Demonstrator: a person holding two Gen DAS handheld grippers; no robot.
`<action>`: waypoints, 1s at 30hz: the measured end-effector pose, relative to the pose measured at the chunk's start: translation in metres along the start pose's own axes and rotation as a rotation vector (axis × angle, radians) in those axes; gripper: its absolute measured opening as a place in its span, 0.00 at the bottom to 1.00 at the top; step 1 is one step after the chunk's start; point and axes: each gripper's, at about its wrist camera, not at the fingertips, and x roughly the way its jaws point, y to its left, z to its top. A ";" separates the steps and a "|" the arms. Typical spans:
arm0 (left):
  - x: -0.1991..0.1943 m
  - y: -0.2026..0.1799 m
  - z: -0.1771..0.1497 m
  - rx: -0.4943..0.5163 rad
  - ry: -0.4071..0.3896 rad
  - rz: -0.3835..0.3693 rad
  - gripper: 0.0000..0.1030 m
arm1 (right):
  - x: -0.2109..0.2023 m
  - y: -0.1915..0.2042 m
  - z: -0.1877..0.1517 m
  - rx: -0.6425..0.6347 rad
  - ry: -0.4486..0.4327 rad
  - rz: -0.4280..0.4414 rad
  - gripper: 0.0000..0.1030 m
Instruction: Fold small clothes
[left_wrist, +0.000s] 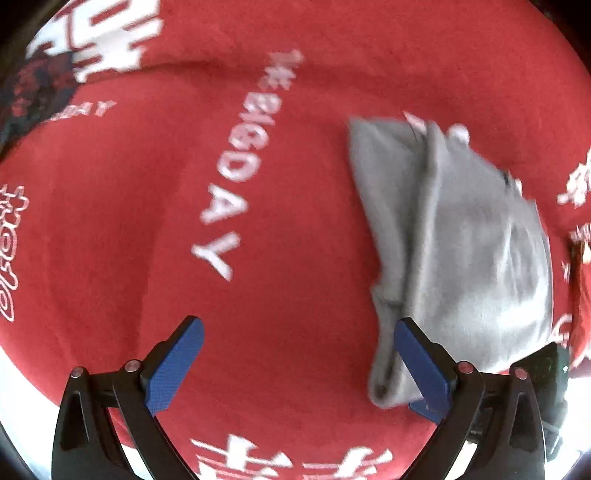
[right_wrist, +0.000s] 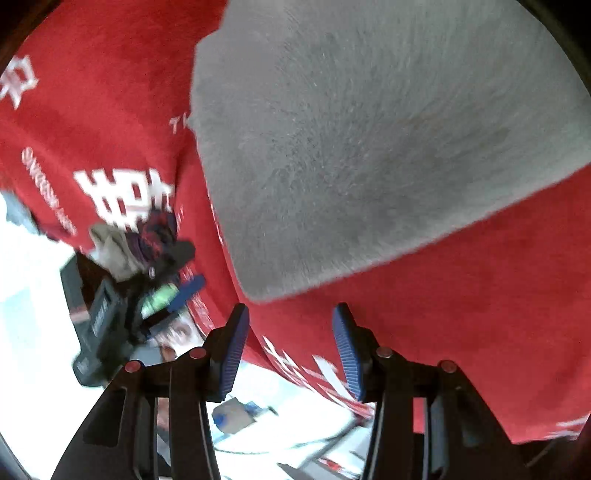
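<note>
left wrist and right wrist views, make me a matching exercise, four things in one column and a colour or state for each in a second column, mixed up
Things:
1. garment
2. cloth spread under it
3. left tool
4. pads of the right tool

Colour or state:
A. red with white lettering
B. blue and ribbed
C. grey, lying in a folded heap
D. jaws wide apart, nothing between them

Pairs: 1-C, 2-A, 3-D, 4-B
</note>
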 end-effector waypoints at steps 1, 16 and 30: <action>-0.006 0.006 0.003 -0.023 -0.032 -0.018 1.00 | 0.005 0.000 0.002 0.031 -0.027 0.042 0.50; 0.010 0.013 0.035 0.012 -0.080 0.040 1.00 | 0.031 0.033 0.004 -0.060 0.069 -0.173 0.29; 0.019 0.033 0.036 -0.033 -0.038 0.169 1.00 | 0.025 0.170 0.122 -0.484 -0.179 -0.407 0.06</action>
